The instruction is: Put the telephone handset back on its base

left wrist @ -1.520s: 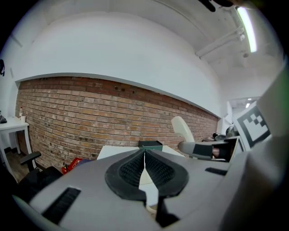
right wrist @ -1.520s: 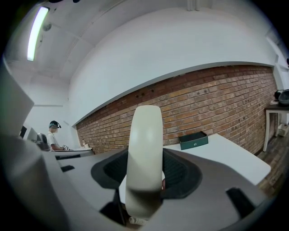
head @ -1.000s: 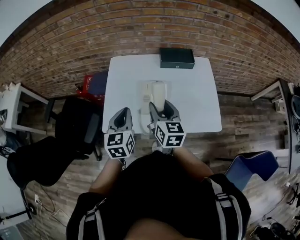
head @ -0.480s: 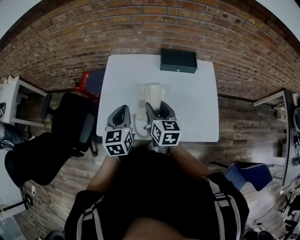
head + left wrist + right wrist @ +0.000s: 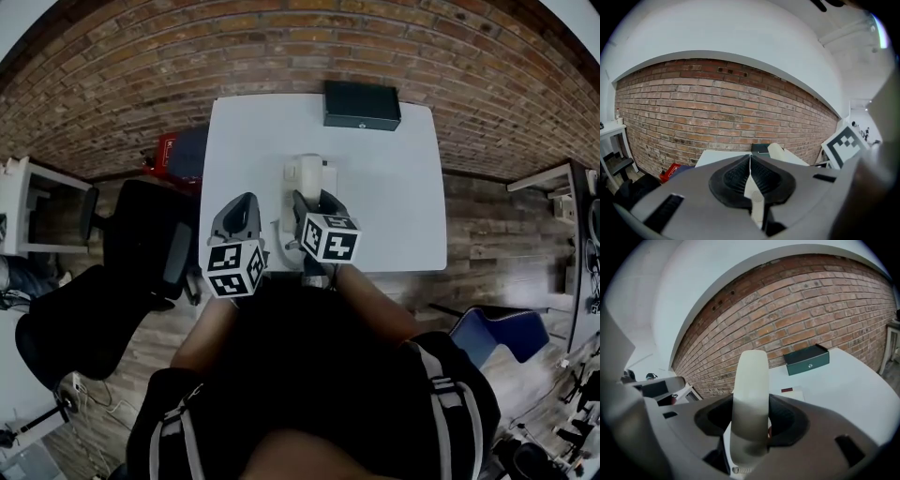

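Right gripper (image 5: 751, 423): clamping the cream telephone handset (image 5: 751, 380), frame centre.
Left gripper (image 5: 750, 174): staying closed, gripping nothing.
Base (image 5: 793, 393): sitting on white table (image 5: 843, 380).

- The telephone handset (image 5: 751, 390) is cream, smooth and long. It is clamped across its lower part between the jaws of the right claw (image 5: 752, 417), with its rounded end rising up and away.
- A coiled cord end shows at its near tip.
- The base (image 5: 796, 393) is flat and cream with a small red label. It lies on the white surface (image 5: 843, 380) just beyond the handset.
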The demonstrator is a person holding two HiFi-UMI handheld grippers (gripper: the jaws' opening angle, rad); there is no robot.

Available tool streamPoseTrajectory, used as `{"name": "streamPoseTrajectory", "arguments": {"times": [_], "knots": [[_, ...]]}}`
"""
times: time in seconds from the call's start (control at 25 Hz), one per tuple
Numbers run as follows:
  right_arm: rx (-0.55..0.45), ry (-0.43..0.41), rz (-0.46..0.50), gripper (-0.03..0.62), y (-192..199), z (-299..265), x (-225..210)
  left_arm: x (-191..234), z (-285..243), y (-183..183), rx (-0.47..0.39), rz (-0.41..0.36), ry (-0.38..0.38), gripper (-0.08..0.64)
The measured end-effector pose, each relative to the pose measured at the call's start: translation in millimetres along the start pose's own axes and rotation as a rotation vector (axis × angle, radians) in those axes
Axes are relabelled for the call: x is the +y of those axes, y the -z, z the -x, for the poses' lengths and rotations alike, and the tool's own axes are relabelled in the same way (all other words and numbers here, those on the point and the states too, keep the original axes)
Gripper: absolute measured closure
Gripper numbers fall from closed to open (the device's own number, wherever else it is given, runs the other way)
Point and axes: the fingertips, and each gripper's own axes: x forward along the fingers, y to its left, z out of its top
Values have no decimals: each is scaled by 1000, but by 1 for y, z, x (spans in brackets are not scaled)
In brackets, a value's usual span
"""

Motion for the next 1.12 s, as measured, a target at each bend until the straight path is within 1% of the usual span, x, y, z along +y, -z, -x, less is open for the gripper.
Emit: {"name": "streamPoseTrajectory", "arguments": {"times": [0.2,0.44,0.72,0.8,1.0,1.12], "knots": [[70,104,-37,391,18,-29,-10,26,-3,11,31,10,5,555],[165,211,-6,391,47,-62,-15,54,-1,24,67,46,3,555],[263,302,20,391,69,-87,-25,63,-1,26,75,54,17,555],[281,322,25,391,74,-91,-28,67,1,26,74,55,17,555],[279,340,22,390,84,-108,-35,74,3,27,76,63,15,555],[316,344,33,390,85,-104,-30,74,3,27,74,64,20,555]]}}
